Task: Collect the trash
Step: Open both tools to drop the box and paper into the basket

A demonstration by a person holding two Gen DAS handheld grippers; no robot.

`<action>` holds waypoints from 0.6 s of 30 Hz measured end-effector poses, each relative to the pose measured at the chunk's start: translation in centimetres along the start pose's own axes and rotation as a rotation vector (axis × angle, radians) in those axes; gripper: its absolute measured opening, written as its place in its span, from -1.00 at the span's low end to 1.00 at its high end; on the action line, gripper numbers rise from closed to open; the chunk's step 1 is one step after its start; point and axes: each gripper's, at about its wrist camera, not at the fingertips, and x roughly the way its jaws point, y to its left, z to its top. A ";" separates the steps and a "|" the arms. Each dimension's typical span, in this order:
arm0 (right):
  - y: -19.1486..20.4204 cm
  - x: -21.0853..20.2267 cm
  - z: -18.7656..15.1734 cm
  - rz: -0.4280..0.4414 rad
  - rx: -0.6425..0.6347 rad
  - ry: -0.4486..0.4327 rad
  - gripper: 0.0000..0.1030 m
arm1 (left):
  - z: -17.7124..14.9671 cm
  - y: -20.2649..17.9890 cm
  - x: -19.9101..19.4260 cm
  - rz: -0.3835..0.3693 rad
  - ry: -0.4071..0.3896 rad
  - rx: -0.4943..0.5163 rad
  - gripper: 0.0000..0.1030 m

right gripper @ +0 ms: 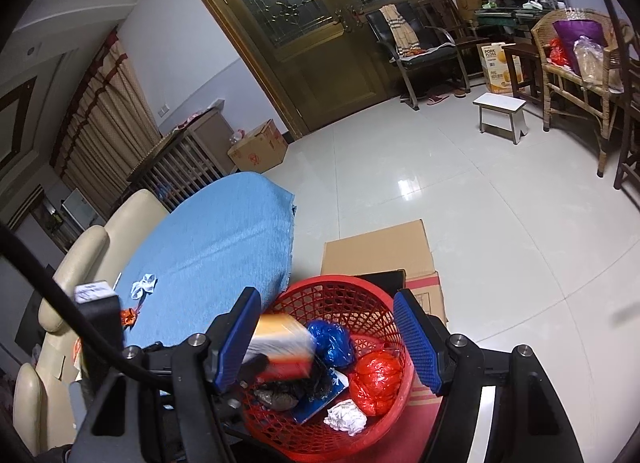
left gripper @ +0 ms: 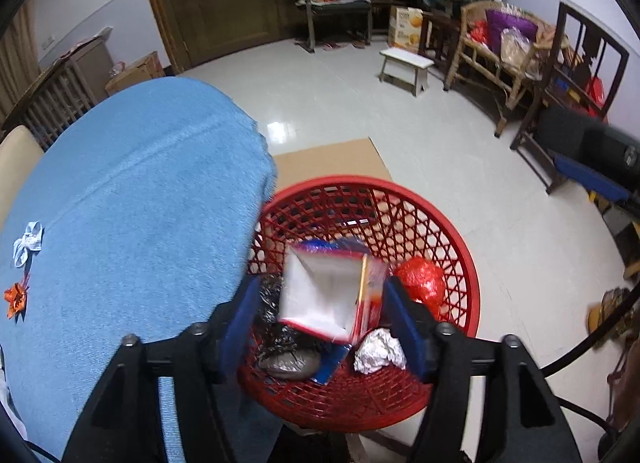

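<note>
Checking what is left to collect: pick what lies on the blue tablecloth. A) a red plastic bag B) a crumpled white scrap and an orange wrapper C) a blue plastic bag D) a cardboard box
B: the white scrap and orange wrapper lie on the blue tablecloth; both bags sit in the red basket.

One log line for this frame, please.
left gripper: open, box blurred over red basket | right gripper: open above basket | left on blue tablecloth: white scrap, orange wrapper

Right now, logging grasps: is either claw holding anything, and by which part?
Nothing looks held: the left claw is open, the blurred box loose between its fingers over the red basket; the right claw is open, empty.
</note>
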 end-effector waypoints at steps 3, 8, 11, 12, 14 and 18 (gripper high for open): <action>0.3 0.0 -0.1 0.002 -0.006 0.000 0.42 | 0.0 0.0 0.0 0.004 0.005 0.002 0.38; 0.9 0.0 0.0 0.011 -0.014 0.000 0.42 | -0.1 1.0 -0.7 0.005 -0.007 -0.027 0.38; 1.6 0.1 0.0 0.017 -0.028 0.005 0.42 | -0.2 1.9 -1.3 0.005 -0.020 -0.047 0.38; 1.8 0.2 0.1 0.019 -0.033 0.007 0.42 | -0.2 2.2 -1.5 0.005 -0.024 -0.052 0.38; 2.4 0.4 0.2 0.024 -0.044 0.011 0.42 | -0.2 2.7 -1.7 0.009 -0.032 -0.062 0.38; 3.8 0.7 0.0 0.033 -0.071 0.022 0.42 | -0.5 4.0 -2.3 0.011 -0.048 -0.092 0.38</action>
